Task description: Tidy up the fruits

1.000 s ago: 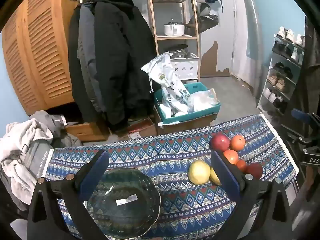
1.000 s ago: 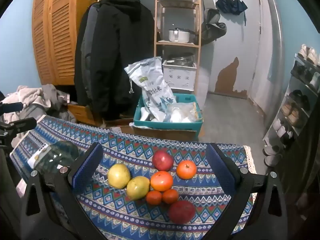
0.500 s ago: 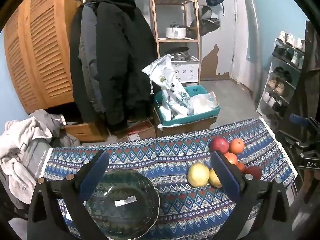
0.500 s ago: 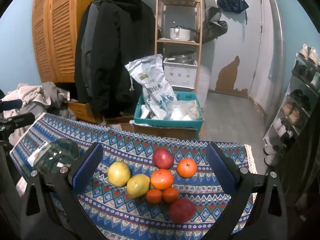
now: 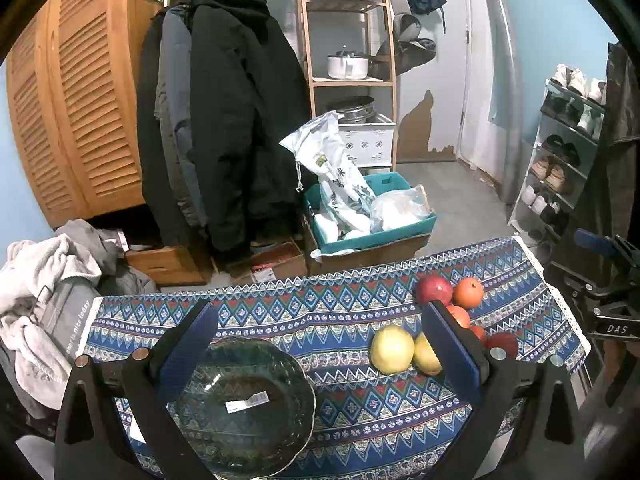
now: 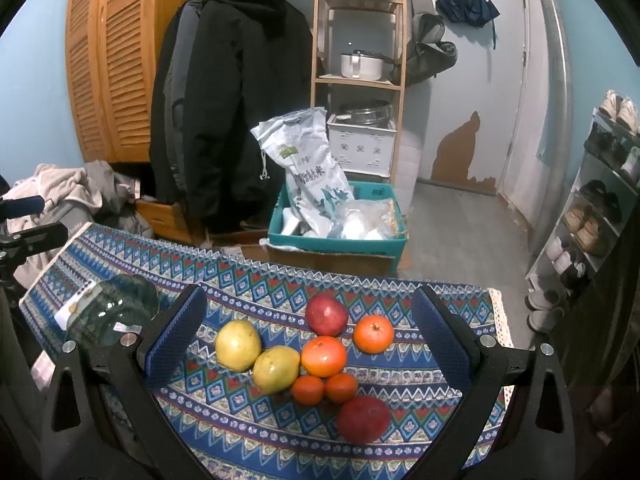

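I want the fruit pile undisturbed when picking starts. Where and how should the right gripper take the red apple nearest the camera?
Grip the near red apple across its widest middle, coming from above. Its left, right and near sides look clear of other fruit; only its far side sits close to the two small orange tangerines. The open right gripper is probably wide enough to straddle it.

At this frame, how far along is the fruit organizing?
Nothing is done: the glass bowl holds no fruit. Nothing is in hand; left gripper and right gripper are open. All eight fruits remain clustered on the patterned cloth.
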A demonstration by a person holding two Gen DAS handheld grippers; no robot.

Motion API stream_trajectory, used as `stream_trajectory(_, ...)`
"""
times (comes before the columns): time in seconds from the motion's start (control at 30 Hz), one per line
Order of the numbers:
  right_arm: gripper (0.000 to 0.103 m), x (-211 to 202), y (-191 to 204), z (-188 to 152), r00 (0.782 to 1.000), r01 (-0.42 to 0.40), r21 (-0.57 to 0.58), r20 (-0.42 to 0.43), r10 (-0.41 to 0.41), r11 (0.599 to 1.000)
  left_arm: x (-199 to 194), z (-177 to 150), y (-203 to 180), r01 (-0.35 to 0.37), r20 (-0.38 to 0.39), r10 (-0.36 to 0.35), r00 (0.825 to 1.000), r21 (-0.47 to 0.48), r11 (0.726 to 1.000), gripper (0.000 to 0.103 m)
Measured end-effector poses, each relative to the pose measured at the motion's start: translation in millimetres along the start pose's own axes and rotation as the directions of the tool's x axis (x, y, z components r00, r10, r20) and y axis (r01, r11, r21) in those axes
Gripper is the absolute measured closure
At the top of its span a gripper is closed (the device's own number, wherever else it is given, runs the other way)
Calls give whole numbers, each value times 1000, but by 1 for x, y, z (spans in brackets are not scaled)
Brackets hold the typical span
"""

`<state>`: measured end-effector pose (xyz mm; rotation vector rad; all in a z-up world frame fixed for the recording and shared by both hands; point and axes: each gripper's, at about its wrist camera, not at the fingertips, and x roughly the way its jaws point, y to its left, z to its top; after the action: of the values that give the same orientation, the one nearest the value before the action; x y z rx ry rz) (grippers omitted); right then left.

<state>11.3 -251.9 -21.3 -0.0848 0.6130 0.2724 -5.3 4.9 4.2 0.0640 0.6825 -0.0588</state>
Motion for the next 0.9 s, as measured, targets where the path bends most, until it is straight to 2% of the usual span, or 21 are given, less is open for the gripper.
stream_trajectory(0.9, 3, -1, 2, 1, 1000, -14, 2, 1, 14, 1000, -2, -1, -2, 4, 2, -4, 1000, 0, 1000, 0)
